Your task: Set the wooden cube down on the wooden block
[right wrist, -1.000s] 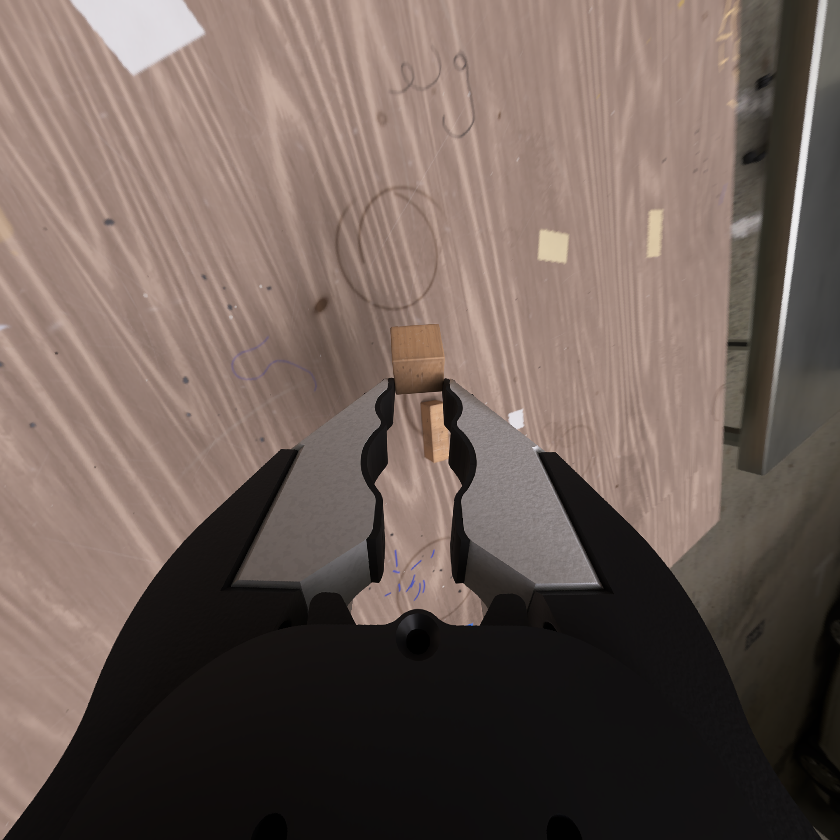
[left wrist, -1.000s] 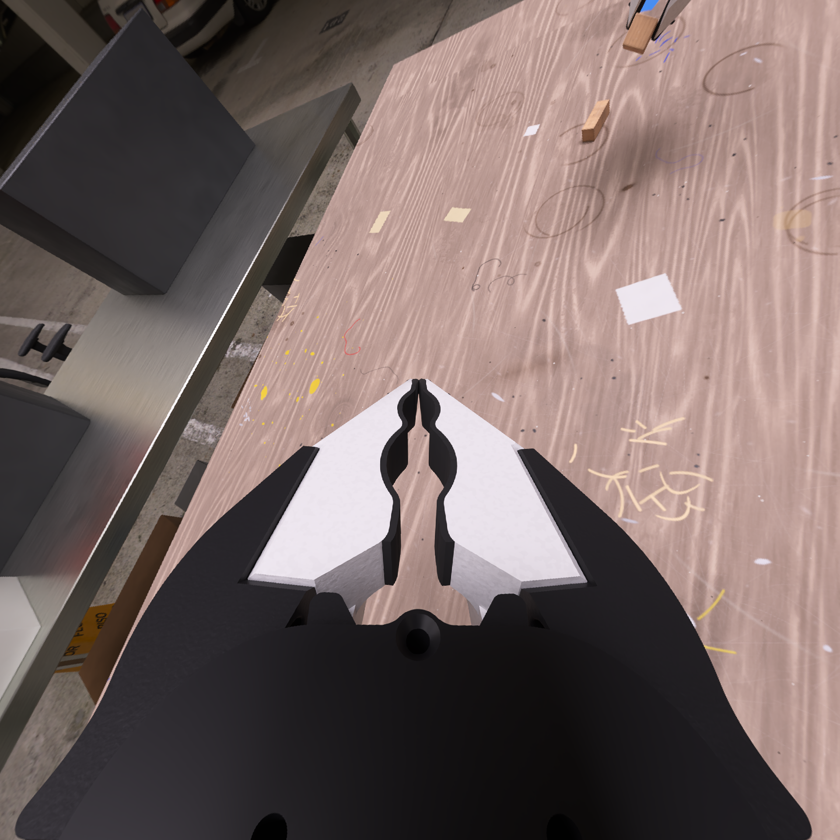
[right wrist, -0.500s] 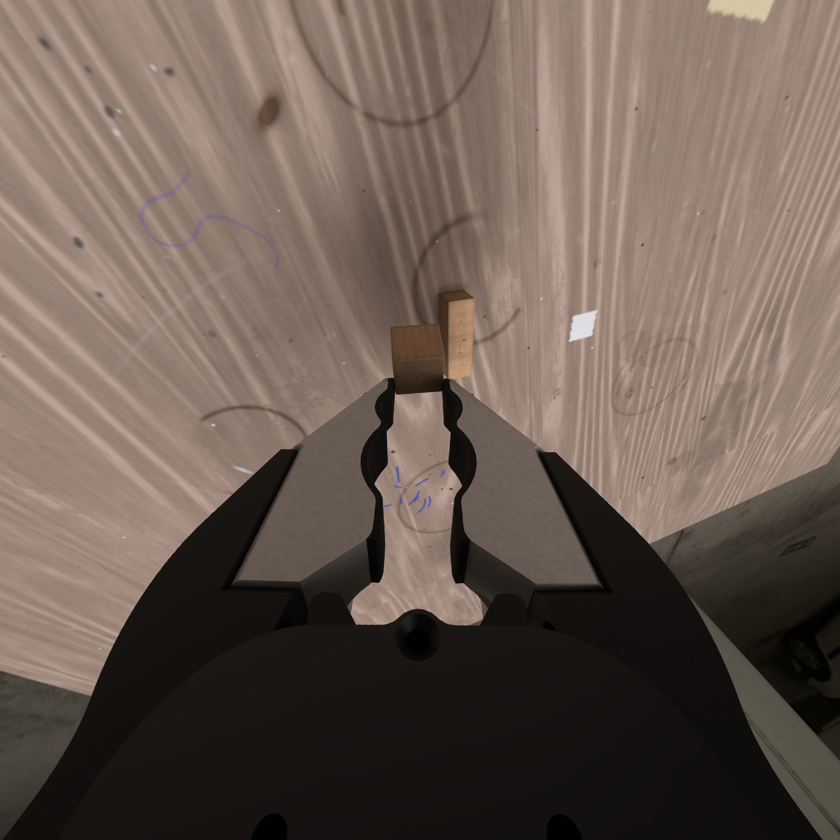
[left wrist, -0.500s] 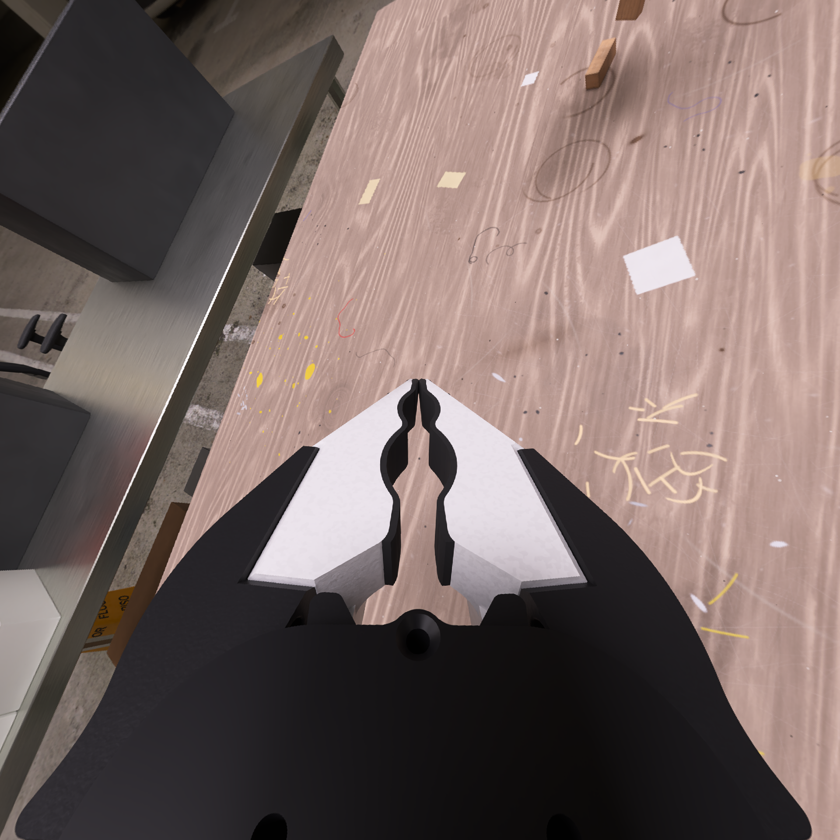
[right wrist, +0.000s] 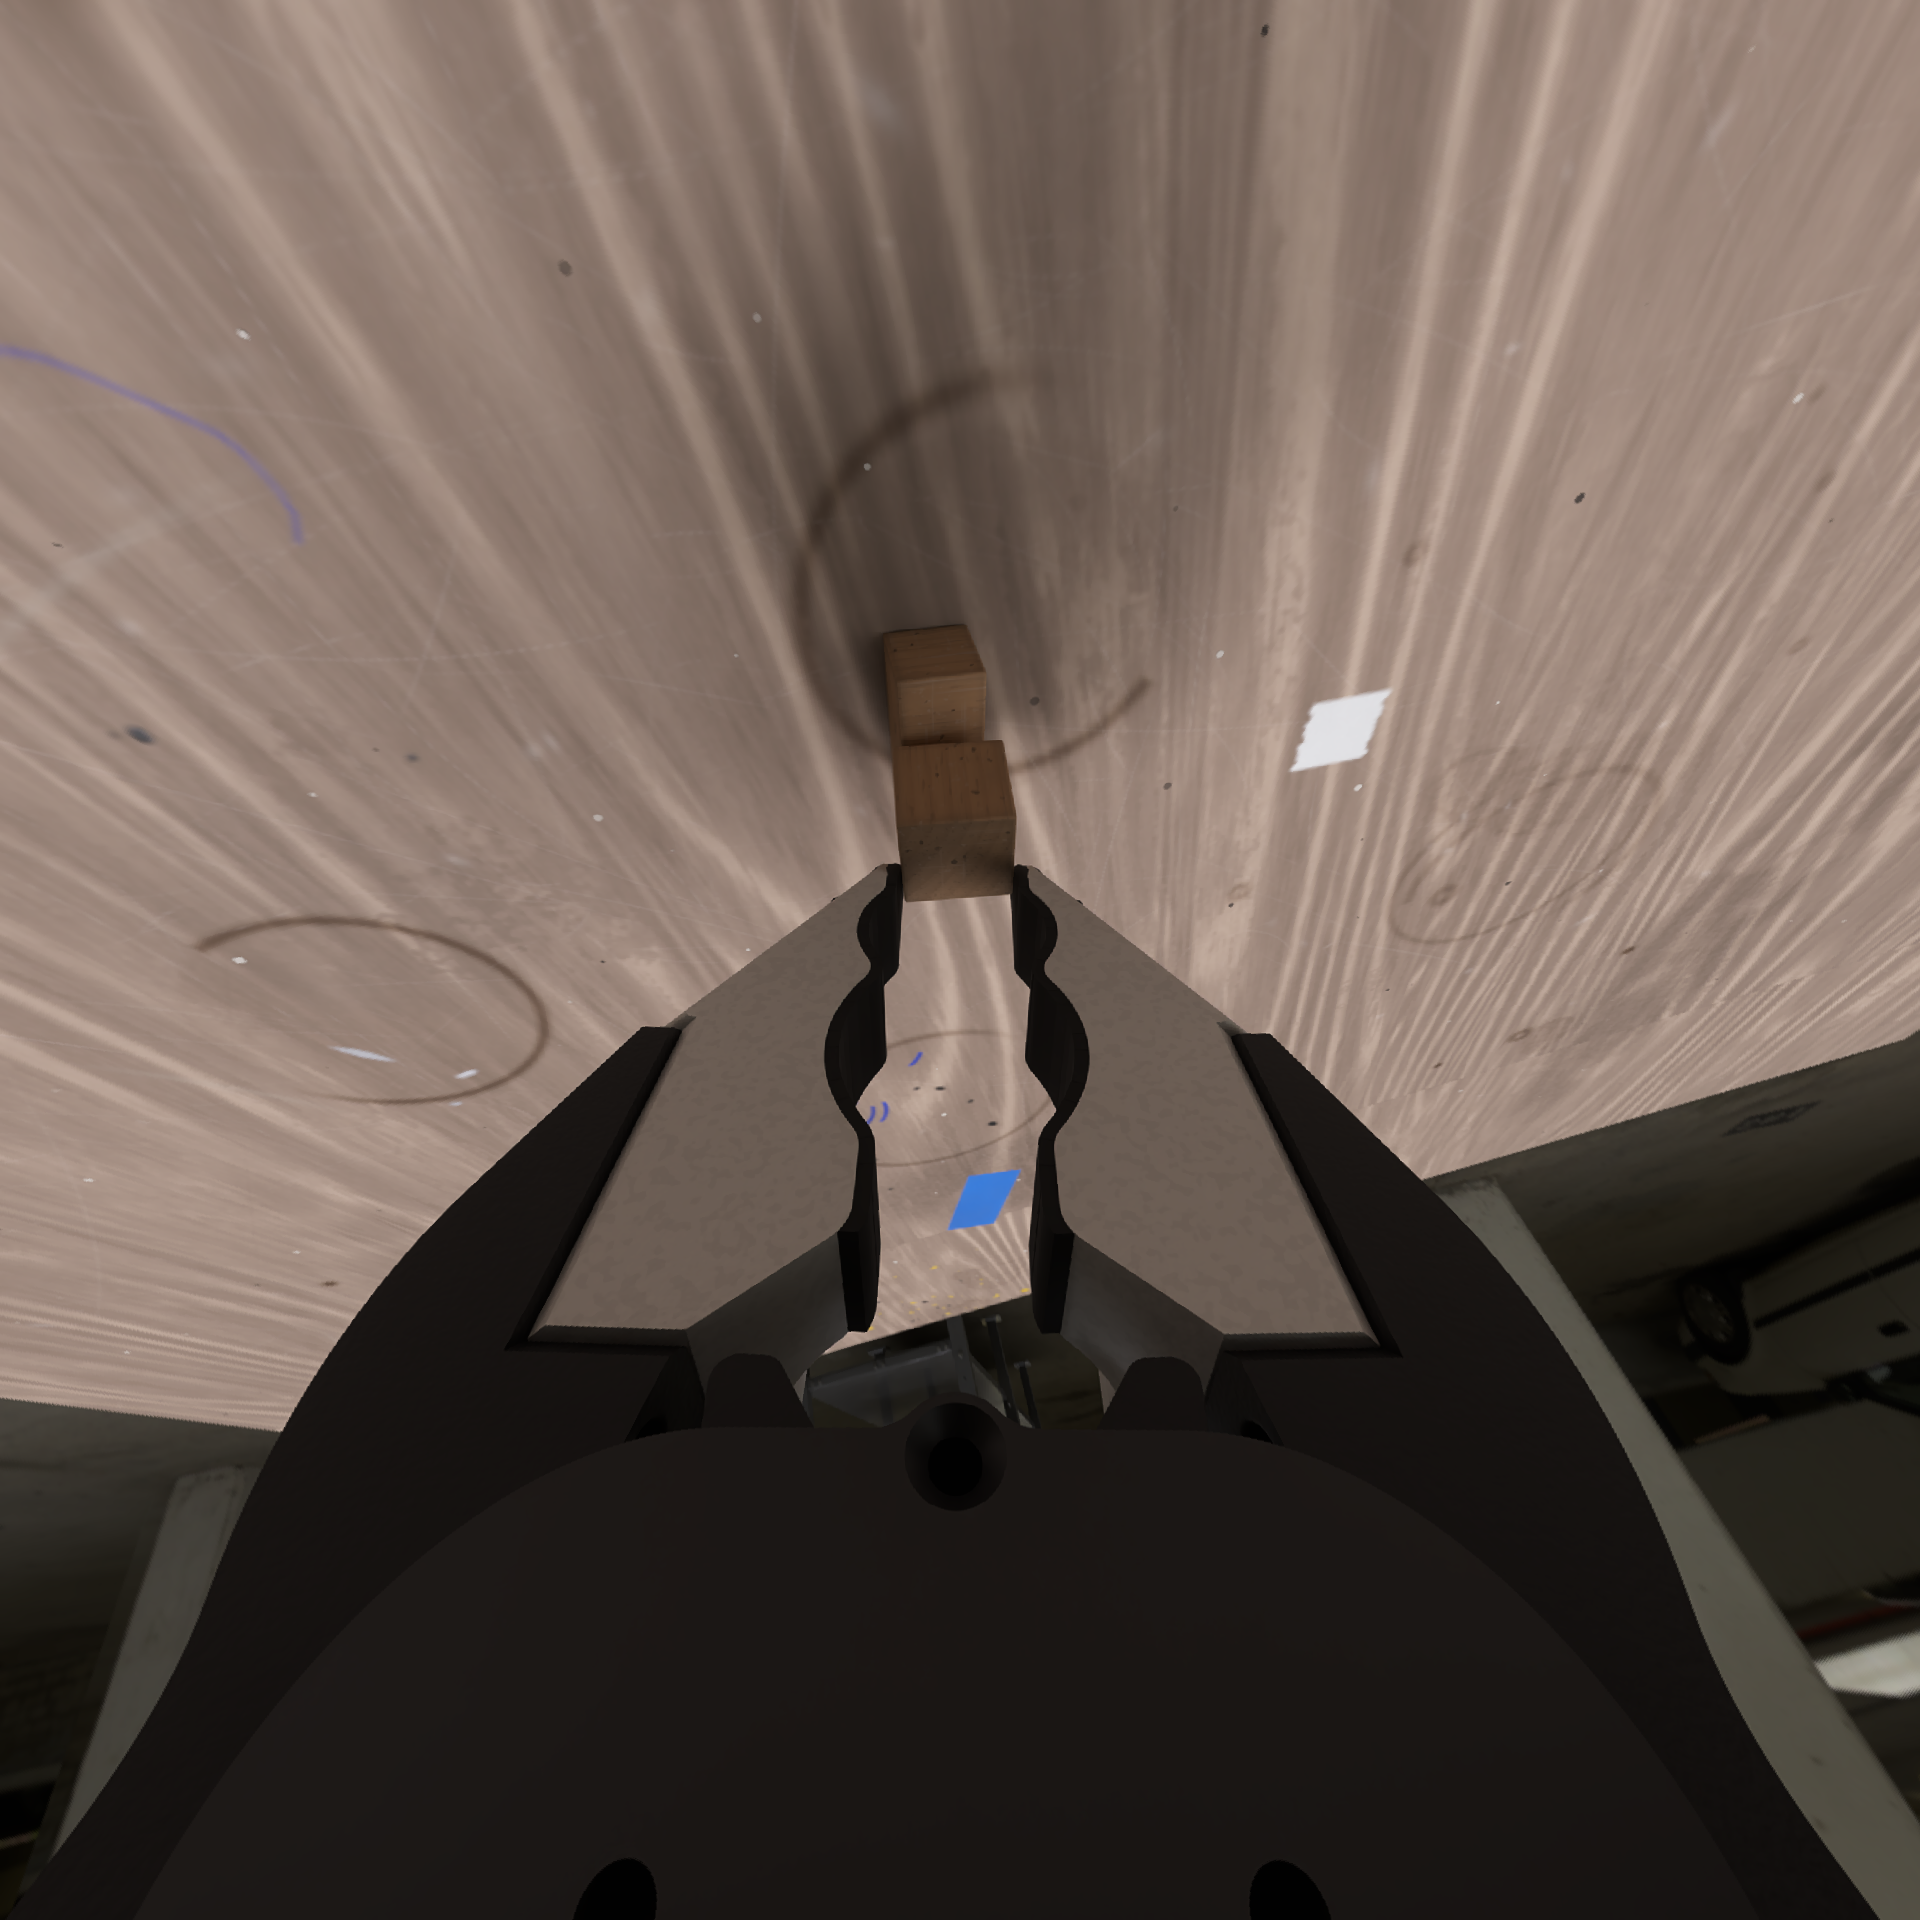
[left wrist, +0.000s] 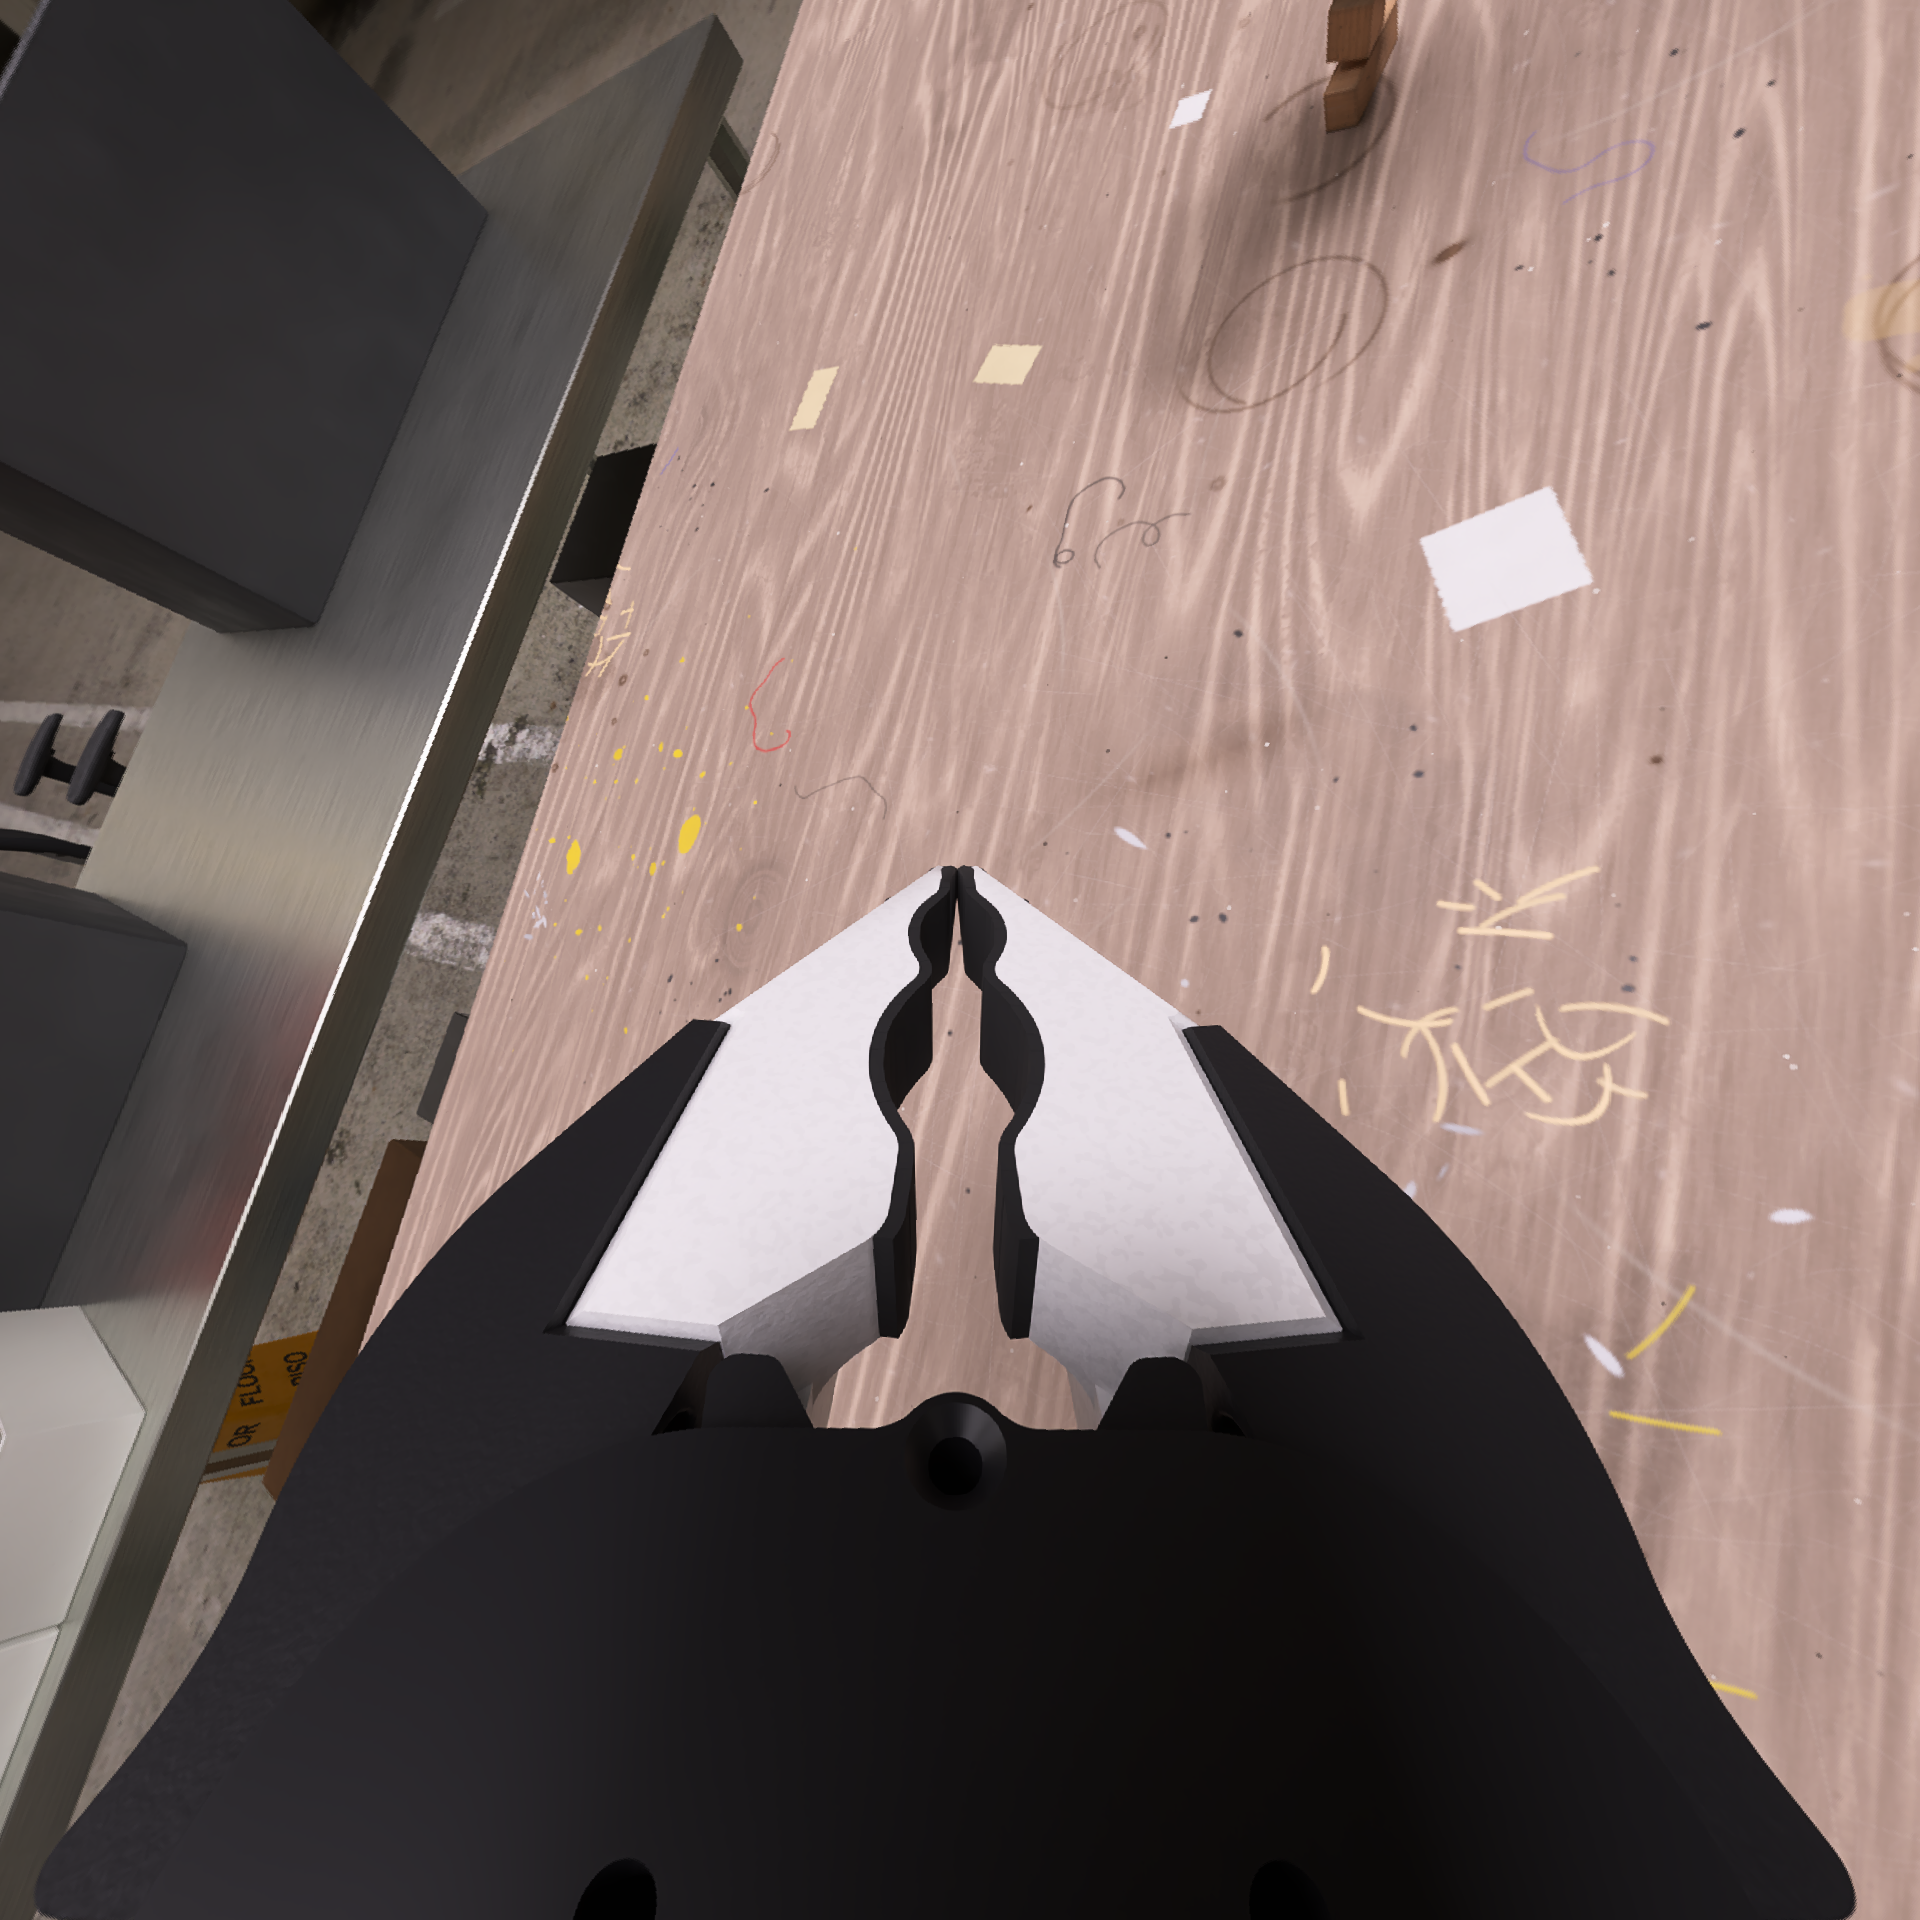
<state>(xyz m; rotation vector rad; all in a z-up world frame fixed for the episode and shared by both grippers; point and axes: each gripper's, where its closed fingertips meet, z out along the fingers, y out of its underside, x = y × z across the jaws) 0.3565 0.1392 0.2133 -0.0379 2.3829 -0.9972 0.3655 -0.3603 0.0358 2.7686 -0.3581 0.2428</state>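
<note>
My right gripper (right wrist: 954,883) is shut on the wooden cube (right wrist: 954,821), which sits between its fingertips. The wooden block (right wrist: 933,686) stands upright on the table just beyond the cube, in line with it. In the left wrist view the cube (left wrist: 1363,26) shows at the top edge, directly over the block (left wrist: 1351,99); I cannot tell whether they touch. My left gripper (left wrist: 954,878) is shut and empty, low over the table and far from the block.
A grey metal bench (left wrist: 312,727) with a dark box (left wrist: 208,312) runs along the table's left edge. Flat paper patches lie on the table: white (left wrist: 1501,556), small white (right wrist: 1340,727), blue (right wrist: 982,1200). The table edge (right wrist: 1558,1132) lies under my right gripper.
My right gripper has carried the cube over to the block, which now lines up right behind the cube. My left gripper has drifted back, still shut.
</note>
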